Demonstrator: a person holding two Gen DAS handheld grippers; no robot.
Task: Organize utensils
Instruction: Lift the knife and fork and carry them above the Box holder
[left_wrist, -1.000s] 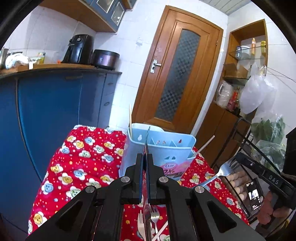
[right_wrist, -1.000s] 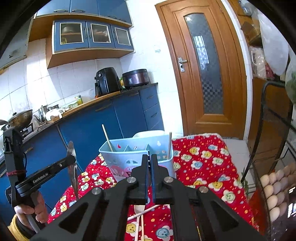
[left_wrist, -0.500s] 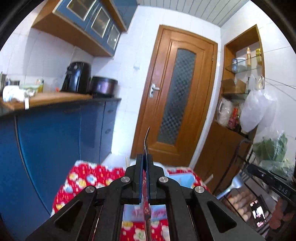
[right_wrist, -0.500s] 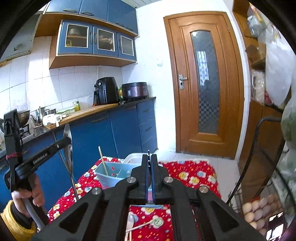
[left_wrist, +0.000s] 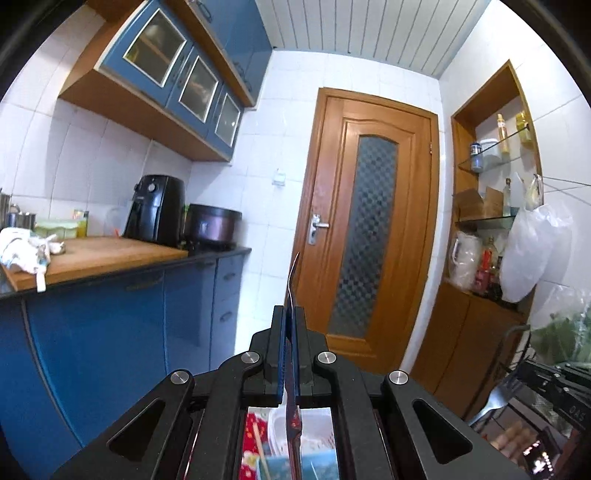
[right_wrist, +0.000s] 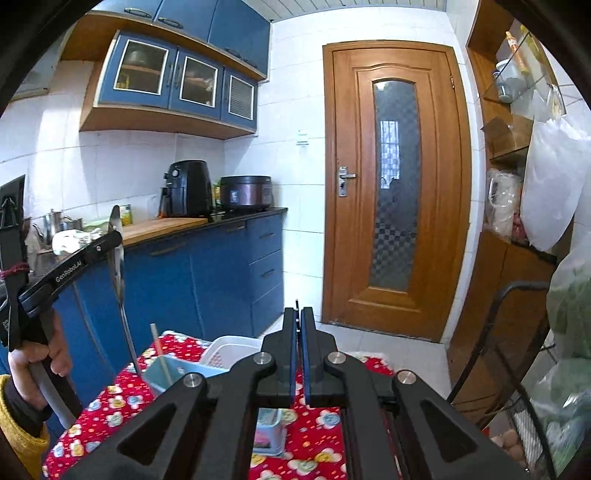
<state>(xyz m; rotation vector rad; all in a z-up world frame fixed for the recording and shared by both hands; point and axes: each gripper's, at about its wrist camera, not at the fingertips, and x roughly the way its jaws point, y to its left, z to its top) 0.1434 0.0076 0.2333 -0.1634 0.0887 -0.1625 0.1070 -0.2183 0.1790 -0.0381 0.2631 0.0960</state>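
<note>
My left gripper (left_wrist: 290, 314) is shut on a thin metal utensil (left_wrist: 291, 280) that stands upright, seen edge-on above the jaws. In the right wrist view this gripper (right_wrist: 110, 240) is at the left, a hand gripping its handle; the utensil (right_wrist: 117, 254) shows a broad upper end and a thin stem reaching down beside the light blue utensil caddy (right_wrist: 166, 373). My right gripper (right_wrist: 298, 314) is shut on a fork, only a thin edge of which shows there. The left wrist view shows the fork's head (left_wrist: 489, 406) at the lower right. A chopstick (right_wrist: 159, 350) stands in the caddy.
The caddy sits on a table with a red flowered cloth (right_wrist: 110, 402), next to a white basket (right_wrist: 229, 349). Blue cabinets (right_wrist: 207, 280) with a counter run along the left. A wooden door (right_wrist: 395, 192) is ahead. A black wire rack (right_wrist: 517, 369) with eggs and bags stands on the right.
Both grippers have risen with their utensils still held. The table and caddy have dropped to the bottom of both views, and the left view now takes in the wall cabinets and ceiling.
</note>
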